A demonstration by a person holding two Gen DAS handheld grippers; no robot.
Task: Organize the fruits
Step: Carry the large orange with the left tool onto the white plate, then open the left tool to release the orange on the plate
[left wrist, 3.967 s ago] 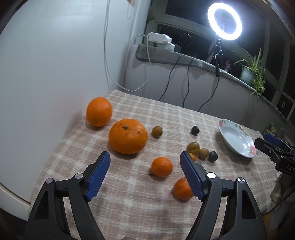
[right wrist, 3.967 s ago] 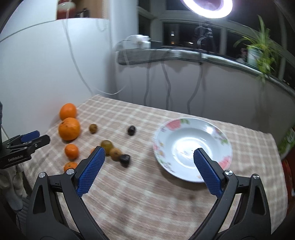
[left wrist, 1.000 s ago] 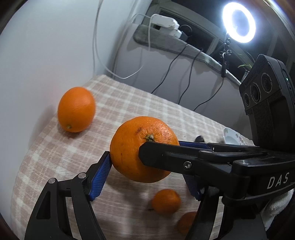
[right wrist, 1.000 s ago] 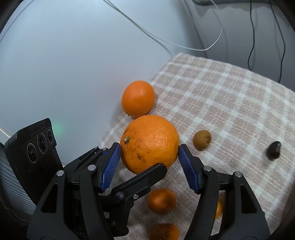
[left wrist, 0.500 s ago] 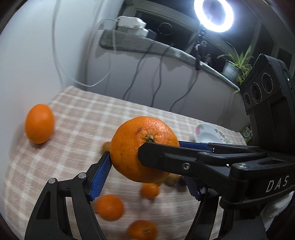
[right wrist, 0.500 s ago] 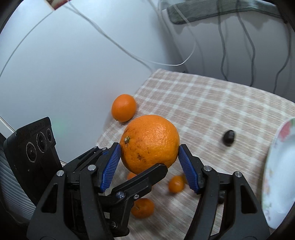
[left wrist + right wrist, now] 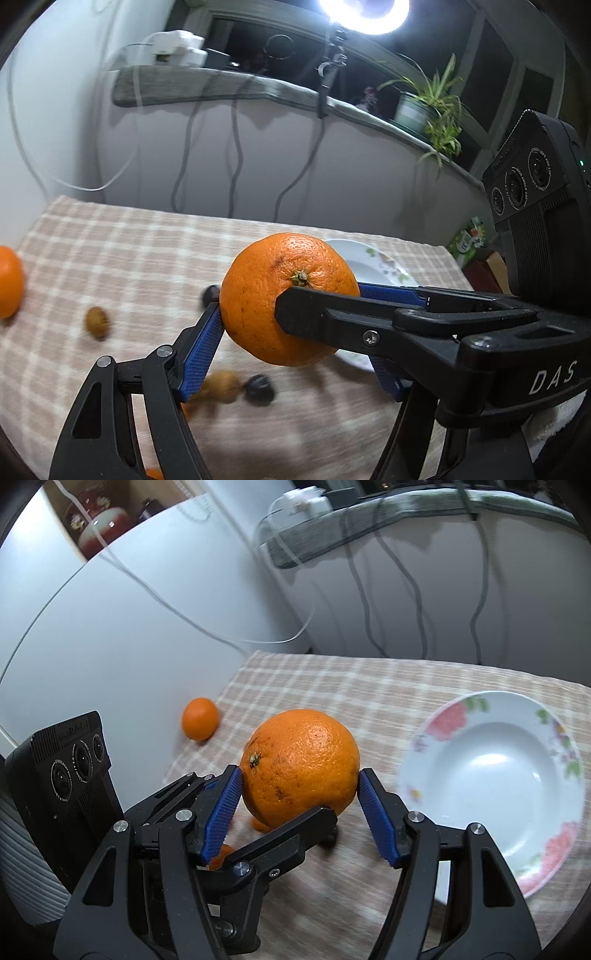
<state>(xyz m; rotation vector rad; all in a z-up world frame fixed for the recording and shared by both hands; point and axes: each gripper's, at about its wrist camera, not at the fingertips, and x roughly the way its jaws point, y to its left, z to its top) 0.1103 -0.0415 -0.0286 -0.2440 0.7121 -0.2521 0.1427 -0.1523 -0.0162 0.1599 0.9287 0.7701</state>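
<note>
A large orange (image 7: 290, 299) is held in the air between both grippers. My left gripper (image 7: 295, 332) is shut on it, its blue pads (image 7: 201, 350) pressing its sides. My right gripper (image 7: 301, 808) is shut on the same orange (image 7: 301, 766) from the other side, and its black finger crosses the left wrist view. A white floral plate (image 7: 495, 775) lies on the checked cloth to the right of the orange; its rim also shows in the left wrist view (image 7: 373, 254). A second orange (image 7: 199, 718) lies by the wall.
Small brown fruits (image 7: 96, 321) and dark fruits (image 7: 260, 386) lie scattered on the cloth below the held orange. A small tangerine (image 7: 221, 853) shows under the fingers. The white wall borders the table's left. Cables hang from a shelf at the back.
Both grippers have carried the large orange rightward, away from the wall and toward the plate. The plate now fills the right of the right wrist view.
</note>
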